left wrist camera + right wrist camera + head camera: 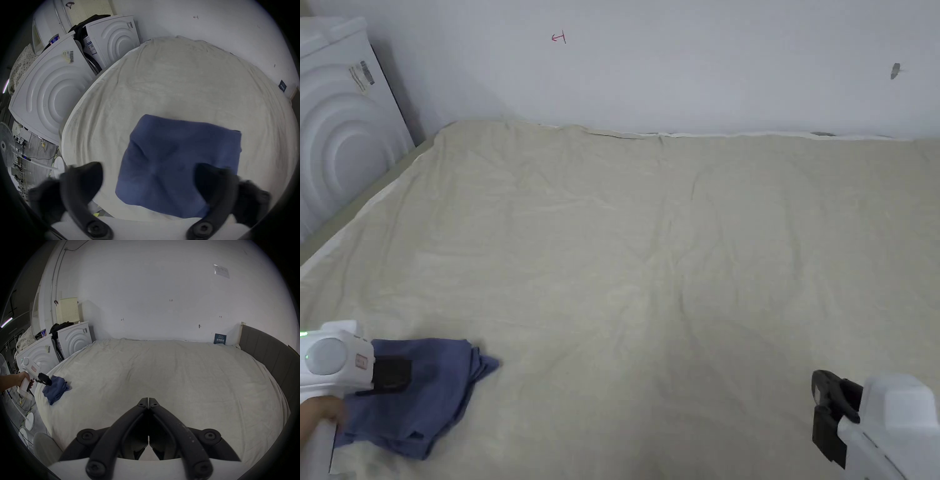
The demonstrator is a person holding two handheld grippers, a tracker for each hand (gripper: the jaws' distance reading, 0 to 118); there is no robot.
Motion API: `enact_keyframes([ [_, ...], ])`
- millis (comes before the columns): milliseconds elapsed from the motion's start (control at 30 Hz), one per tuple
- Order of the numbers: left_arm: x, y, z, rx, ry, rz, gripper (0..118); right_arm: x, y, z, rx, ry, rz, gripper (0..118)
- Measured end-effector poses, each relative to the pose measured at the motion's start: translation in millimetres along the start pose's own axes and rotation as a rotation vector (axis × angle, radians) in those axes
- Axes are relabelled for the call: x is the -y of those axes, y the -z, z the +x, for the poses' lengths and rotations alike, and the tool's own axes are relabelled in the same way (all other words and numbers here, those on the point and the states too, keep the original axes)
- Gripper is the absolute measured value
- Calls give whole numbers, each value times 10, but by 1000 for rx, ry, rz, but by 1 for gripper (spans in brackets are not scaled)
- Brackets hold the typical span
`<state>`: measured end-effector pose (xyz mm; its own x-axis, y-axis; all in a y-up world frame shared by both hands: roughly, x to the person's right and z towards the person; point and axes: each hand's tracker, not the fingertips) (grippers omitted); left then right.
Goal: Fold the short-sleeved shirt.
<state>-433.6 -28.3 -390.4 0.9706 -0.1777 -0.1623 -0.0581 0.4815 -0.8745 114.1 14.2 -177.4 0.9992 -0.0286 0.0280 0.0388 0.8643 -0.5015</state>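
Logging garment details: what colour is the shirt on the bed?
Plain dark blue shirt, no pattern; the left gripper view shows it best.

A wide bed (687, 250) with a wrinkled beige sheet (162, 369) stands against a white wall (706, 69). Two white appliances with ringed panels (48, 99) stand beside its left edge (dark clothes lie on the far one), and a grey headboard (266, 350) rises at its right edge. A small dark blue card (220, 338) leans on the wall at the far right corner.
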Motion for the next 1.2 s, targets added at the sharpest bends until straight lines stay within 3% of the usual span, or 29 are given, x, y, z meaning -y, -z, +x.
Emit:
enact_keyframes([
  [133, -45, -530, 154, 81, -49, 136, 109, -108, -190, 87, 6, -4, 53, 1],
  [233, -73, -1039, 328, 131, -38, 233, 109, -236, -372, 159, 16, -5, 113, 1],
  [567, 308, -2816, 1137, 255, -21, 802, 110, -771, -1134, 570, 119, -37, 344, 1],
  [767, 693, -3290, 1688, 298, -68, 1024, 110, -962, -1523, 840, 190, -61, 450, 1],
  [933, 991, -3489, 2173, 309, -28, 1120, 106, -970, -1781, 965, 248, -80, 508, 1],
  [1000, 1080, -3490, 2352, 331, 6, 1139, 98, -941, -1852, 1006, 269, -88, 524, 1],
  [1100, 1213, -3505, 2603, 355, 60, 1144, 76, -910, -1930, 1025, 281, -88, 531, 1],
  [1167, 1279, -3509, 2732, 386, 85, 1136, 38, -887, -1955, 1053, 281, -77, 534, 1],
  [1200, 1302, -3504, 2783, 406, 87, 1129, 10, -872, -1932, 1114, 284, -74, 535, 1],
])
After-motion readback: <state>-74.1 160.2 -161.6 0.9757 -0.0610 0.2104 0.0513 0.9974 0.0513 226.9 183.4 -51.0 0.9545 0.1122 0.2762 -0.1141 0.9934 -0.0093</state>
